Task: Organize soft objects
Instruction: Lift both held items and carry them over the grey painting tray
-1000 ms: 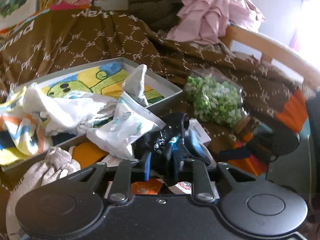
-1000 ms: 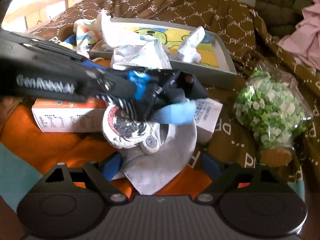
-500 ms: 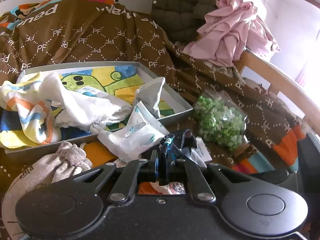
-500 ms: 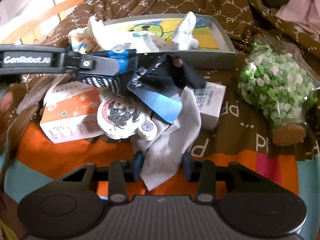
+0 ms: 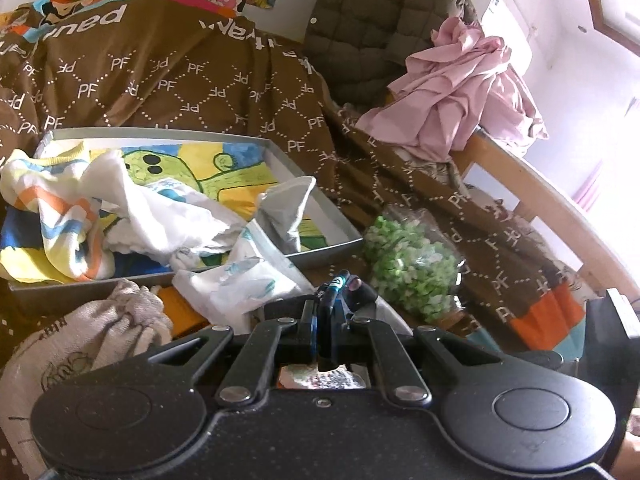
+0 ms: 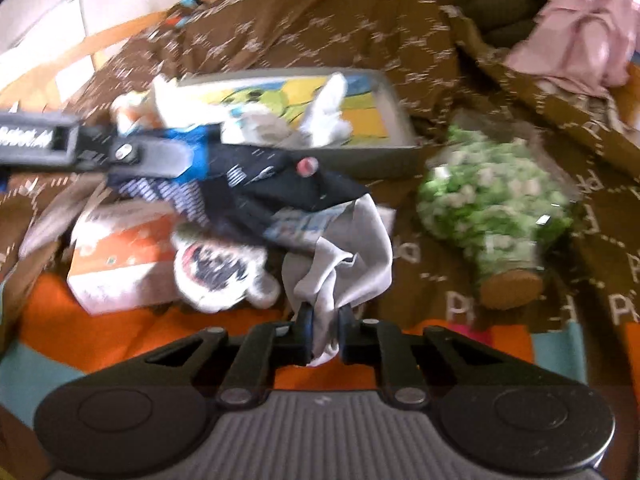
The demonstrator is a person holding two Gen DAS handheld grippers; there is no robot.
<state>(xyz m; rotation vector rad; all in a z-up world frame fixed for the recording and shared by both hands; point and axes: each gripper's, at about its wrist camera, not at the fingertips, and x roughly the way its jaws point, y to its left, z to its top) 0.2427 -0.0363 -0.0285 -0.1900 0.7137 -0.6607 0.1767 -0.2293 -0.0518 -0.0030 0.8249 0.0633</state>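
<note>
My left gripper is shut on a black sock with blue and white markings; in the right wrist view that gripper comes in from the left and holds the black sock lifted above the bed. My right gripper is shut on a grey sock that hangs from under the black one. A grey tray with a cartoon print lies behind, with white and striped soft items piled in it.
A round white plush face and an orange-white box lie on the orange blanket. A bag of green pieces sits to the right. A beige drawstring bag is at the left. Pink cloth hangs on the wooden rail.
My right gripper has shut on the grey sock and pulls it up. My left gripper has lifted the black sock higher. Both views have shifted upward.
</note>
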